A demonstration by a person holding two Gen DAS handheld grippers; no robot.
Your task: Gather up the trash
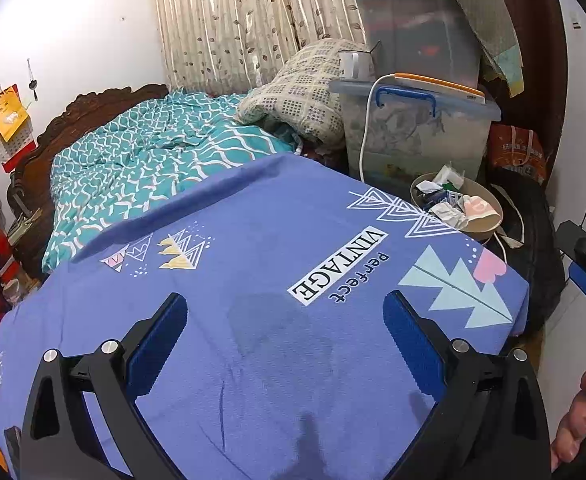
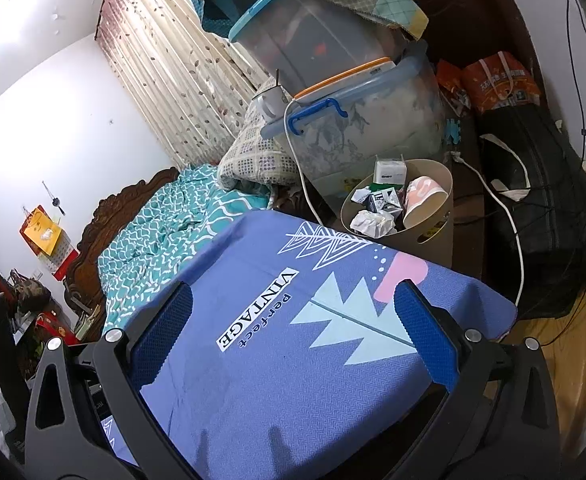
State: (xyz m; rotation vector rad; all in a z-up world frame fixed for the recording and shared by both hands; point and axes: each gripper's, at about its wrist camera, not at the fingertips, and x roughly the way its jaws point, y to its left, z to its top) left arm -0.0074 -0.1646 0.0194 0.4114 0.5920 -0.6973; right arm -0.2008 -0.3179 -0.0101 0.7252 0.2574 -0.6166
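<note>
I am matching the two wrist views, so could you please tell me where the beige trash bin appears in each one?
Left wrist: the beige trash bin sits right of centre, beyond the far right edge of the blue cloth.
Right wrist: the bin is right of centre, above the cloth.
Shared landmark: the VINTAGE label on the cloth.

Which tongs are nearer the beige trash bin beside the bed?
Right. The right tongs hang open over the blue mat's corner just short of the beige trash bin; the left tongs sit open farther back over the mat.
</note>
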